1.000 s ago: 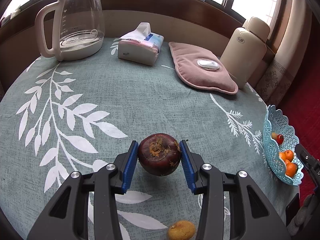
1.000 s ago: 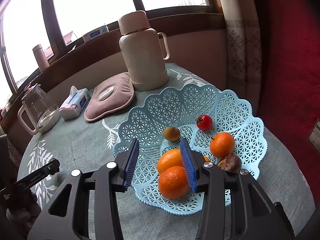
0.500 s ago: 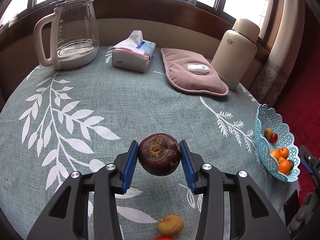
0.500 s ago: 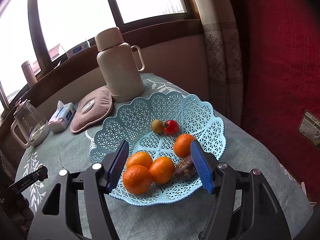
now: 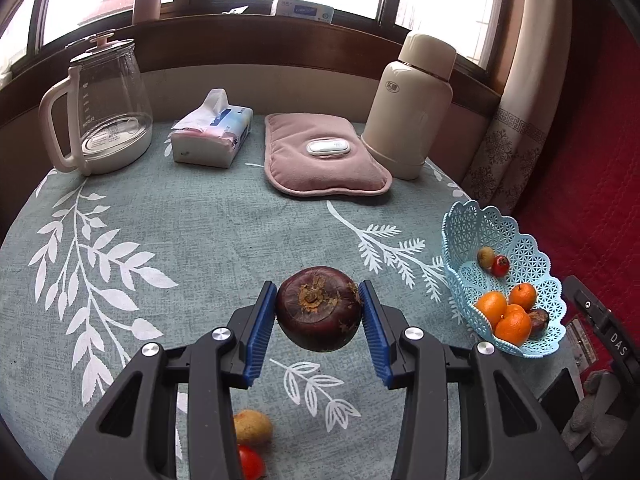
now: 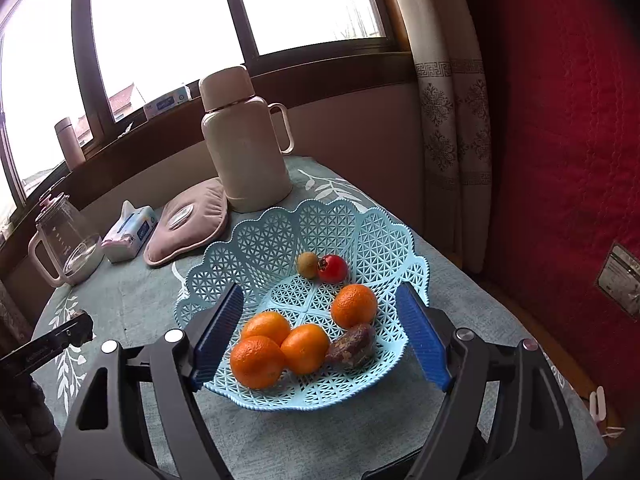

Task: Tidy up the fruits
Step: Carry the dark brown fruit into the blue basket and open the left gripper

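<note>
On the round table [image 5: 208, 240] with the leaf-print cloth, everything is sitting in two groups — clutter along the window side, fruit toward the near and right edges. At the back, the glass kettle [image 5: 100, 108], cream thermos [image 5: 412, 104], pink heat pad [image 5: 324, 160] and tissue pack [image 5: 212, 136] are lining up left to right in the left wrist view. The blue lattice basket [image 6: 280, 236] is sitting at the table's right edge and is holding four oranges [image 6: 256, 360], a dark wrinkled fruit [image 6: 352, 346] touching one of them, a red fruit [image 6: 332, 268] and a small greenish-brown fruit [image 6: 307, 265] just beside it. The left gripper [image 5: 319, 316] is clamping a dark purple fruit [image 5: 319, 308] between its blue pads, holding it clear above the cloth, well apart from the basket. The right gripper [image 6: 320, 338] is hovering over the basket's near side with its jaws spread wide, gripping nothing — the oranges are showing between its fingers. Below the left gripper, a yellow-brown fruit [image 5: 253, 426] and a red one [image 5: 251, 462] are lying on the cloth, touching or nearly so.
</note>
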Tool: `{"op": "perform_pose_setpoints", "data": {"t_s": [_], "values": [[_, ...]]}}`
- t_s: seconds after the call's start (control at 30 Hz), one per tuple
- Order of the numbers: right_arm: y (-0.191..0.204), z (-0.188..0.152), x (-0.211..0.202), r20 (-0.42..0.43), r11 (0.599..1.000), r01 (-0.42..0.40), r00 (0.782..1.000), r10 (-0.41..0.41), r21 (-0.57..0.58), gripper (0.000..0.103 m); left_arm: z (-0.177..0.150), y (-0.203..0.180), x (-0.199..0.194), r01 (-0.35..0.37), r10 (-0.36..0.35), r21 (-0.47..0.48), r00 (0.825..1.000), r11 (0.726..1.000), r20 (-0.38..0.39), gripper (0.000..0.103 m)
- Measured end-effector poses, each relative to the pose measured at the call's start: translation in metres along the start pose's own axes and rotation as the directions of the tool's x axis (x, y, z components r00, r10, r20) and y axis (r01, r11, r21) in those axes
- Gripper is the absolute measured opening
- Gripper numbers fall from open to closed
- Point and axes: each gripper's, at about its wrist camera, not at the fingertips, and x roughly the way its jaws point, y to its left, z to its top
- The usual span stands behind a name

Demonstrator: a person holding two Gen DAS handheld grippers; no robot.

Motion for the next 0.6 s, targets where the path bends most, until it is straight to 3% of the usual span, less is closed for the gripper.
{"op": "perform_pose_setpoints", "data": {"t_s": [0.3,0.6], "values": [[-0.020,0.003,0.001,0.009,0.998,-0.041,0.999,0.041,0.038,0.084,0.004,-0.068,0.012,0.063,-0.061,0.096,0.998,0.993,-0.028,0.043],[-0.046,0.016,-0.006,0.040,0.995,-0.019,0.999,0.016,0.098,0.089,0.006,-0.115,0.040,0.101,-0.093,0.134,0.994,0.986,-0.065,0.043]]}}
